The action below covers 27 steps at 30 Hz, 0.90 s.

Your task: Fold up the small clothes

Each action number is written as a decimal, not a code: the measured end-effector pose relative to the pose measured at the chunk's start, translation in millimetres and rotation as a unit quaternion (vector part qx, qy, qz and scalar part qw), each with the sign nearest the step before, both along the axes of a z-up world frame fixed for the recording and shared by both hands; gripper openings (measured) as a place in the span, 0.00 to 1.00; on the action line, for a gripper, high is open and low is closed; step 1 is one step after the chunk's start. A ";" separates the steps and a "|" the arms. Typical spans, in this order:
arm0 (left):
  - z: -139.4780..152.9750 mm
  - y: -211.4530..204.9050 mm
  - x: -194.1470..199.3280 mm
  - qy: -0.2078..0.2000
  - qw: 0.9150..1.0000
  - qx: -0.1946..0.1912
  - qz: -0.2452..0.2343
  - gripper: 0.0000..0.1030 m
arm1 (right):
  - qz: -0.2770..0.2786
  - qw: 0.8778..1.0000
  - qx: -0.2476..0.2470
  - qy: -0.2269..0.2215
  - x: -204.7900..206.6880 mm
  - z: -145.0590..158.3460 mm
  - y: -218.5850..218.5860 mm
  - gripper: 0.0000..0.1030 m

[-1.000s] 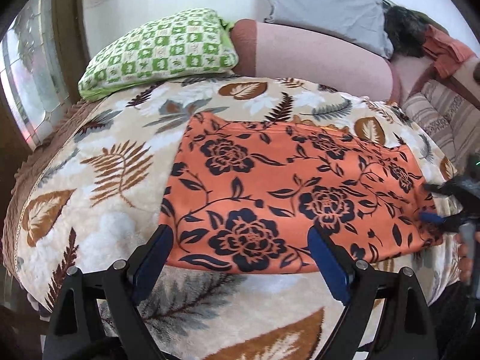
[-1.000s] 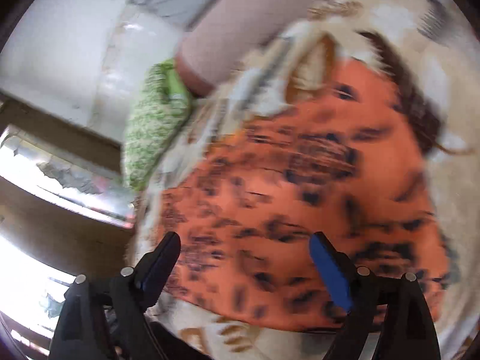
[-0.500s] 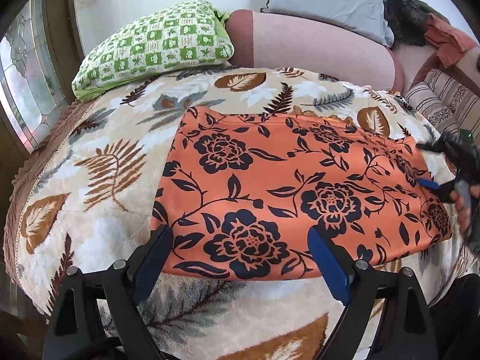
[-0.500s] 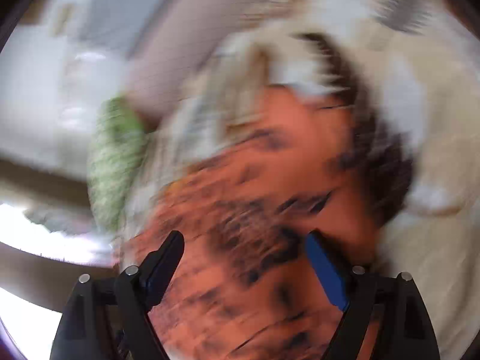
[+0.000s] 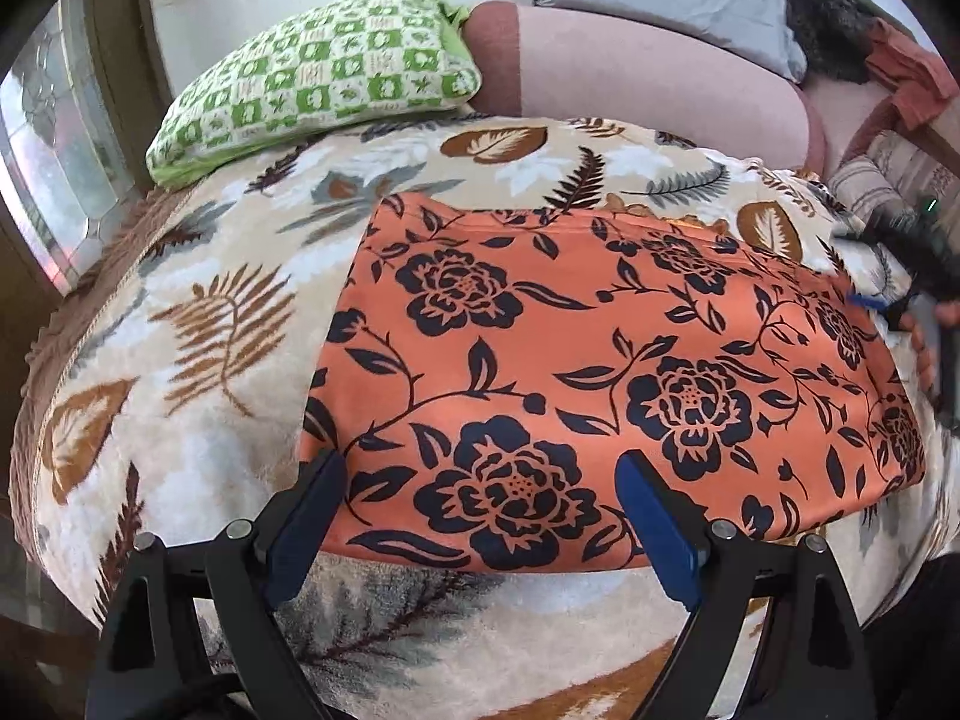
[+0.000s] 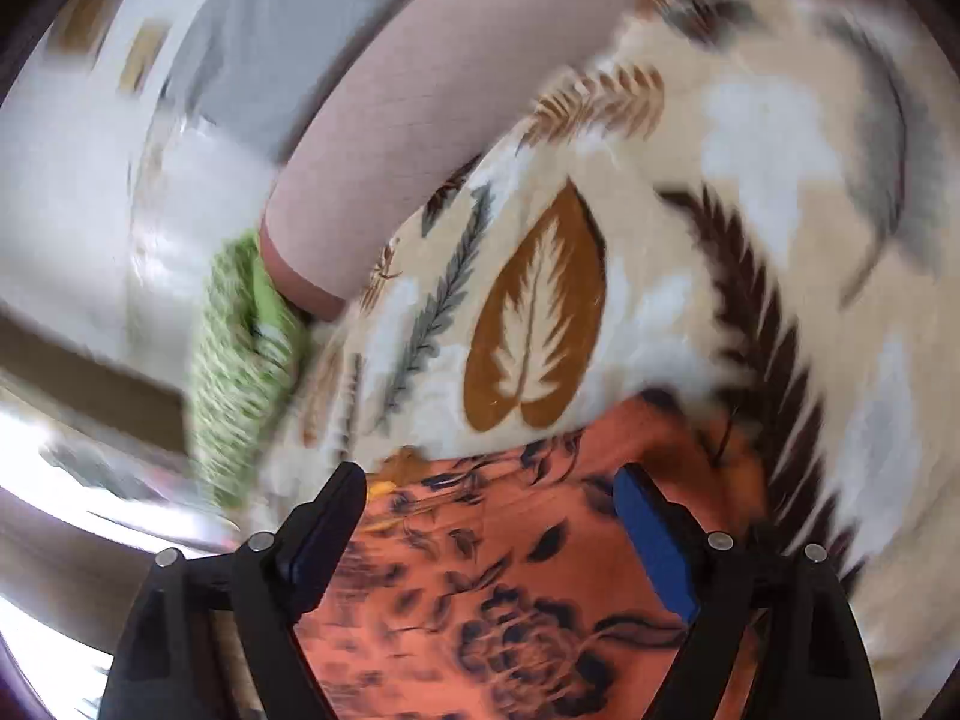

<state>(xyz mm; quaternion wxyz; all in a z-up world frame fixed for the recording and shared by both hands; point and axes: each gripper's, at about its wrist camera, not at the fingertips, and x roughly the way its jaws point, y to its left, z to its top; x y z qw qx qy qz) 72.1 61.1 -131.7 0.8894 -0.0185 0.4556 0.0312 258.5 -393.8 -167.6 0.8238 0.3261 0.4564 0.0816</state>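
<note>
Orange cloth (image 5: 600,360) spread flat on the blanket (image 5: 198,312). Left gripper (image 5: 480,516) gapes over its near left corner; right gripper (image 6: 489,531) gapes empty at the far right corner. Thin, limp, probably slippery: pinch corners or hems.

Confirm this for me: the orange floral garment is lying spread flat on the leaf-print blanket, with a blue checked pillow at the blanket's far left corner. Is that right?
Not quite. The pillow is green and white checked, not blue; the left wrist view shows it clearly. The rest holds: the orange floral garment lies spread flat on the leaf-print blanket, and the pillow sits at the blanket's far left corner.
</note>
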 end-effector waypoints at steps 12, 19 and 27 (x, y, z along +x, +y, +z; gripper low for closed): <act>27.3 -9.8 -25.3 -0.027 1.000 -0.008 -0.013 0.88 | 0.071 0.996 0.021 -0.042 -124.2 36.7 41.2 0.84; 37.9 -12.6 -39.2 -0.037 0.999 -0.009 -0.018 0.88 | 0.053 0.998 0.026 -0.006 -152.6 7.6 36.1 0.83; 35.3 -18.3 -41.6 -0.027 0.999 -0.012 -0.026 0.88 | 0.047 0.998 0.033 0.005 -177.3 -9.0 33.3 0.86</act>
